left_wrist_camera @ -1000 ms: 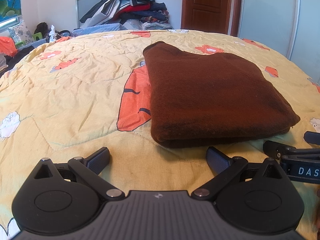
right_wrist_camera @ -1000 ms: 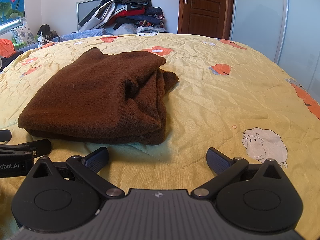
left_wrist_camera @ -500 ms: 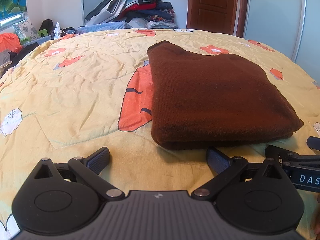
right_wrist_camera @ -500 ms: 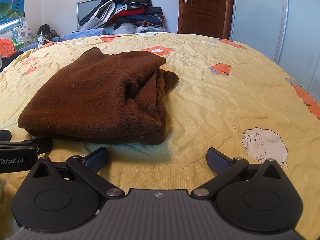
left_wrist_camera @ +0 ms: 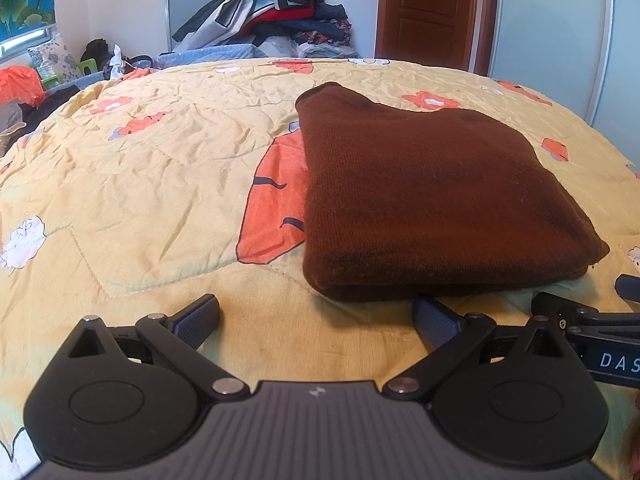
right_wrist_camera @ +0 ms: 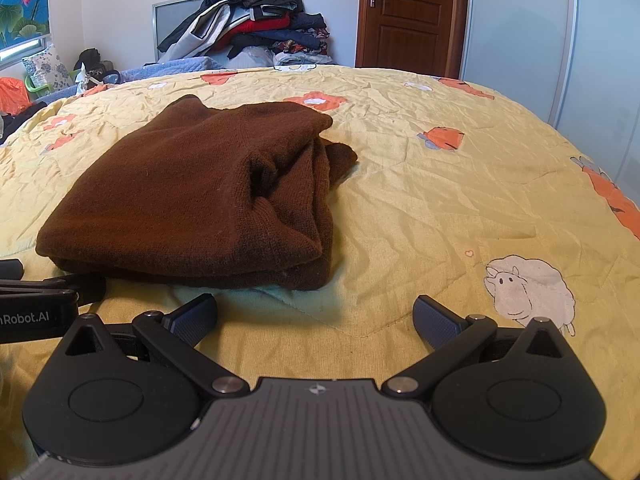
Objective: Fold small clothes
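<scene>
Right wrist view: the brown sweater (right_wrist_camera: 192, 188) lies folded on the yellow quilt (right_wrist_camera: 440, 208), loose layers bunched on its right edge (likely to spill if nudged). Left gripper (left_wrist_camera: 316, 314) and right gripper (right_wrist_camera: 316, 314) gape wide, empty.

Bright, even daylight from the window (left_wrist_camera: 24, 40) at left; soft shadows beneath the folded brown knitted garment (left_wrist_camera: 432, 200); sharp focus; fisheye bending at edges.

yellow quilted bedspread with orange and sheep prints (left_wrist_camera: 160, 168), heaped clothes pile (left_wrist_camera: 272, 12) behind it, brown wooden door (left_wrist_camera: 424, 12) right of pile, daylit window (left_wrist_camera: 24, 0) left
</scene>
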The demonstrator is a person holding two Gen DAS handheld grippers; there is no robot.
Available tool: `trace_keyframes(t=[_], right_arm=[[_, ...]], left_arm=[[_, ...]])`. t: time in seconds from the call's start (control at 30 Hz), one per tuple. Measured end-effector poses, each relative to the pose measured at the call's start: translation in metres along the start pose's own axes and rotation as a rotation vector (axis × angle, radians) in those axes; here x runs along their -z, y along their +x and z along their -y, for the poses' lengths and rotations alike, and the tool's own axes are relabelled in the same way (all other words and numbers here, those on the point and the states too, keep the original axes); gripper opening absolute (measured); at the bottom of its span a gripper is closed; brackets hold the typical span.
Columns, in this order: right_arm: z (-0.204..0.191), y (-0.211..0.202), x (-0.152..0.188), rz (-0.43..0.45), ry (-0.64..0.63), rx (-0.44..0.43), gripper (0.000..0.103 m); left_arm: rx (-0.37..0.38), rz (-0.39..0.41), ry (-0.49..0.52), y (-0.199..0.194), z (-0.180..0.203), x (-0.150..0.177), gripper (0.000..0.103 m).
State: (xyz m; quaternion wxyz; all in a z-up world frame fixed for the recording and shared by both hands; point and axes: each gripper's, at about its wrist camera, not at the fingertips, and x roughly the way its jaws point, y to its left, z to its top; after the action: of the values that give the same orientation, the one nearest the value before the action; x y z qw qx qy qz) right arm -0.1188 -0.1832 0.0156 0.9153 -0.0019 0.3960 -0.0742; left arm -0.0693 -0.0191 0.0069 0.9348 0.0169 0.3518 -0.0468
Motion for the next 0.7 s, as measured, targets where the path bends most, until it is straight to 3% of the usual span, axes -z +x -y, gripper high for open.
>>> trace_keyframes(t=[0.7], right_arm=[[-0.0002, -0.0001, 0.0002, 0.0, 0.0, 0.001, 0.103]], left_arm=[[-0.012, 0.011, -0.016, -0.0022, -0.0046, 0.0015, 0.103]])
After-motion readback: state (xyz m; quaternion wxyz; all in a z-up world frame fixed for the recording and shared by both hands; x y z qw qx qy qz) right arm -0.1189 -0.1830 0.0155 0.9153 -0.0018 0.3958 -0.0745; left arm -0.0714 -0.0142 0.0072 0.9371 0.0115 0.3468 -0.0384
